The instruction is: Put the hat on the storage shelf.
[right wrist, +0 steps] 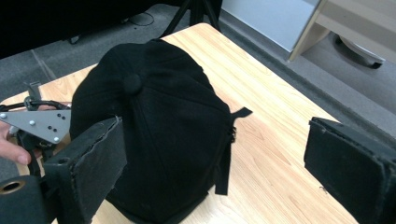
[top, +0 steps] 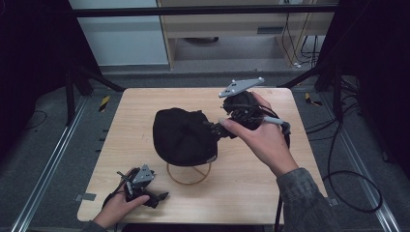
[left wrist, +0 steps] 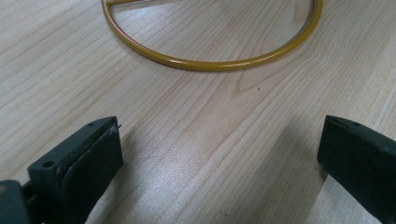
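A black cap [top: 183,137] sits on a yellow wire stand whose ring base [top: 189,175] rests on the wooden table [top: 251,193]. My right gripper [top: 217,129] is level with the cap's right side, its jaws spread wide. In the right gripper view the cap [right wrist: 154,126] and its back strap [right wrist: 223,163] lie just ahead of my right gripper [right wrist: 215,144], and neither pad presses on the cloth. My left gripper [top: 157,198] is low over the table's front left corner. In its own view the left gripper [left wrist: 219,140] stands open over bare wood, with the ring [left wrist: 210,63] beyond.
The table's front edge runs close under the left hand. Black frame posts [top: 72,92] stand at the far corners. Cables [top: 353,183] lie on the floor to the right. A pale cabinet [top: 217,29] stands behind the table.
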